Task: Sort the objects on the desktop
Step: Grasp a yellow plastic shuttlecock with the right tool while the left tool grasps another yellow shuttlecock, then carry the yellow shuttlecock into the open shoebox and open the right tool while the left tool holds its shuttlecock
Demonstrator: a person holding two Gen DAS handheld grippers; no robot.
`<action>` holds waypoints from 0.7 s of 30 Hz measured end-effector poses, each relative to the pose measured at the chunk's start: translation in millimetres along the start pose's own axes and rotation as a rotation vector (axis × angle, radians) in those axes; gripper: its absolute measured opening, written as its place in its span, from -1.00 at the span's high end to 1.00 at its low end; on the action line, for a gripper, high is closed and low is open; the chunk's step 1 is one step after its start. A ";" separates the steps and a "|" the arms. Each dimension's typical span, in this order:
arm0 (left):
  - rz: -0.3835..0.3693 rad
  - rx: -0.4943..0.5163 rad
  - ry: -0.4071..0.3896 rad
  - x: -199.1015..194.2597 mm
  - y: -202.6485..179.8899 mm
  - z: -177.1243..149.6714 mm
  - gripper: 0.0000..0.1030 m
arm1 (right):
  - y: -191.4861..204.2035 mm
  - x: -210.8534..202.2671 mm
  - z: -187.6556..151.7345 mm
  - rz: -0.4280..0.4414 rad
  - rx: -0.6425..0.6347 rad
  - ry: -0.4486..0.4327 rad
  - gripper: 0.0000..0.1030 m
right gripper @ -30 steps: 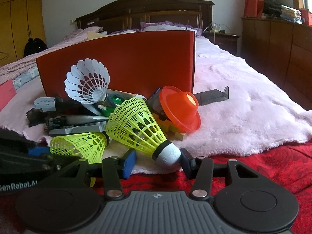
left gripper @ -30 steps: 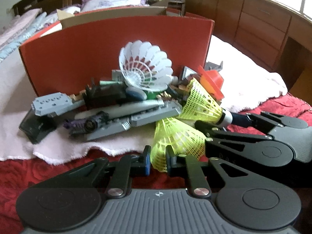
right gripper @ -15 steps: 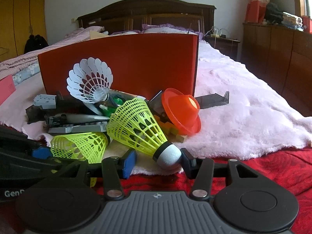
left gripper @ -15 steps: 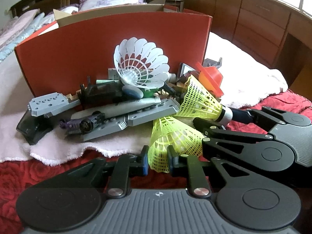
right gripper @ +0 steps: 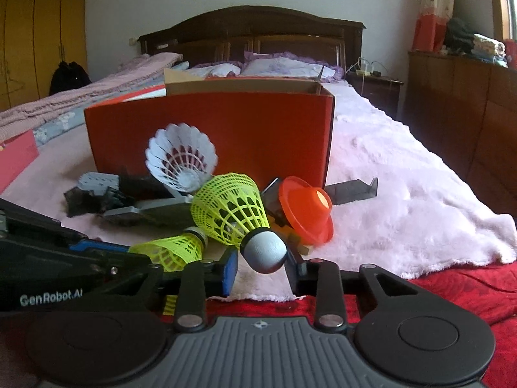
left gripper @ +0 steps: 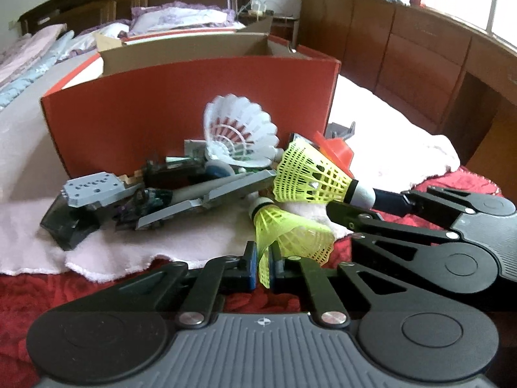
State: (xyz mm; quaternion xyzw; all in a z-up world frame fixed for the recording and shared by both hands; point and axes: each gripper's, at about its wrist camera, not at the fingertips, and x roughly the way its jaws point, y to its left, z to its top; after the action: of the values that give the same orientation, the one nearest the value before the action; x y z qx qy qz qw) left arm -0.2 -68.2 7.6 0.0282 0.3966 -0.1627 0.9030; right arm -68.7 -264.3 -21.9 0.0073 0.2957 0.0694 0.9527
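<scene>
Both shuttlecocks are now being held higher than before. Left wrist view: the left gripper (left gripper: 264, 266) is being kept clenched on a yellow shuttlecock's (left gripper: 290, 236) skirt, at the pink blanket's (left gripper: 135, 258) near edge. Right wrist view: the right gripper (right gripper: 261, 266) is being kept clamped on the second yellow shuttlecock's (right gripper: 231, 208) cork, before the red box (right gripper: 245, 129).

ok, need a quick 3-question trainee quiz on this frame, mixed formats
1. True or false: the left hand-held gripper grips its yellow shuttlecock by the cork.
2. What does the right hand-held gripper hold? A) white shuttlecock B) second yellow shuttlecock C) orange cup
3. Fill in: the pile sits in front of a red ____.

Key: 1 false, it pinches the skirt; 2 B, by the cork; 3 box.
</scene>
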 end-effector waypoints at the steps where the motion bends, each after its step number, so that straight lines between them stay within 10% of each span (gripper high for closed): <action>1: 0.002 -0.004 -0.002 -1.8 1.5 0.0 0.82 | 0.2 -2.7 1.0 0.001 0.000 -0.001 0.40; 21: -0.027 -0.051 0.035 7.4 10.8 0.1 0.35 | 2.0 -44.4 40.1 0.007 -0.015 -0.099 0.42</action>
State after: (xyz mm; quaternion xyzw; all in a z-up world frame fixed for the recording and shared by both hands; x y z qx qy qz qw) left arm 7.9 -60.1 1.4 0.0025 0.4167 -0.1642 0.8941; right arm -82.5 -267.3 36.3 0.0046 0.2476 0.0745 0.9660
